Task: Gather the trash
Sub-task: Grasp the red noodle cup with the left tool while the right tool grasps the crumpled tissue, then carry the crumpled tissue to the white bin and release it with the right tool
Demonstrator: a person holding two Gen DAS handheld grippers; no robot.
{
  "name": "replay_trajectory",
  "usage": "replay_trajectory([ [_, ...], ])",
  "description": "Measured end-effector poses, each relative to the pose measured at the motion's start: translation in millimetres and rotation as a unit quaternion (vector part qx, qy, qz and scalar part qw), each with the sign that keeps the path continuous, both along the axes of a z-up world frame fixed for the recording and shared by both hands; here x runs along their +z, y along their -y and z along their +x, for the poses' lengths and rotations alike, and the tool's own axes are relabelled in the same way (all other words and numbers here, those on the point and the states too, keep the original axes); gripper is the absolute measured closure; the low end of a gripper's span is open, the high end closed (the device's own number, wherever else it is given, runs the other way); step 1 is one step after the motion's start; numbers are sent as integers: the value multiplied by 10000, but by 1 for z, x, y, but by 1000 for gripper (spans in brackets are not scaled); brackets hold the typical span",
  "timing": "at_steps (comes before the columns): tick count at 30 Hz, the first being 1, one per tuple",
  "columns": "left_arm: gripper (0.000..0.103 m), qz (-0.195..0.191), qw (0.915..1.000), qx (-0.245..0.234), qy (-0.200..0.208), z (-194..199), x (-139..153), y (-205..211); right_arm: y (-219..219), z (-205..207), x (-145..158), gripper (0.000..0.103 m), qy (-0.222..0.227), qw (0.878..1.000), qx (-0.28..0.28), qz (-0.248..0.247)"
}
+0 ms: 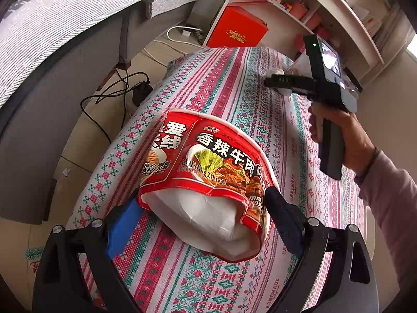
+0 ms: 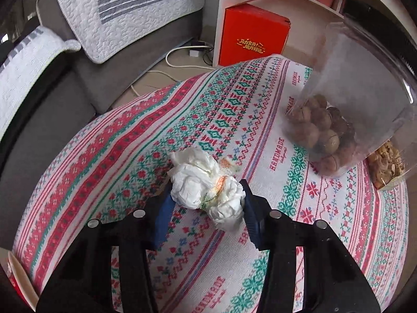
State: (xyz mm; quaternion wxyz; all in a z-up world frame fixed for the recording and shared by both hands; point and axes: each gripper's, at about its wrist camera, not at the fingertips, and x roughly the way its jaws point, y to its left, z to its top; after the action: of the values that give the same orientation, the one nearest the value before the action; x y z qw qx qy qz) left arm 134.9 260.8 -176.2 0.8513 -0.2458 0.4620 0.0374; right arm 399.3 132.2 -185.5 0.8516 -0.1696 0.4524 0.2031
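A crushed red instant-noodle cup [image 1: 208, 161] lies tilted with its white inside facing the camera, and my left gripper [image 1: 203, 203] is shut on its rim from both sides. Whether the cup rests on the patterned tablecloth [image 1: 234, 83] or hangs just above it I cannot tell. In the right wrist view a crumpled white tissue [image 2: 200, 182] with orange and green stains sits on the cloth. My right gripper [image 2: 206, 194] is shut on it, a pad pressing each side. The left wrist view shows that gripper [image 1: 276, 80] at the far end of the table, a hand [image 1: 338, 130] on its handle.
A clear jar of round nuts [image 2: 320, 130] leans close to the right of the tissue, with a container of shells [image 2: 388, 164] behind it. A red box [image 2: 252, 36] stands under a white shelf. A grey sofa [image 2: 78, 83] and floor cables [image 1: 109, 99] lie left of the table.
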Motion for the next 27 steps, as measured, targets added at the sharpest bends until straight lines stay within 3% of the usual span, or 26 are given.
replay_trajectory([
  [12,14,-165,9991,378,23,-17,1,3,26,-92,12,59,40,10000,8,67],
  [21,14,-339,9974,627,-49,-54,1,17,95,-164,33,59,-13,9978,-508,434],
  [27,14,-346,9979,547,-49,-69,9,41,150,-204,37,59,-17,9940,-934,574],
])
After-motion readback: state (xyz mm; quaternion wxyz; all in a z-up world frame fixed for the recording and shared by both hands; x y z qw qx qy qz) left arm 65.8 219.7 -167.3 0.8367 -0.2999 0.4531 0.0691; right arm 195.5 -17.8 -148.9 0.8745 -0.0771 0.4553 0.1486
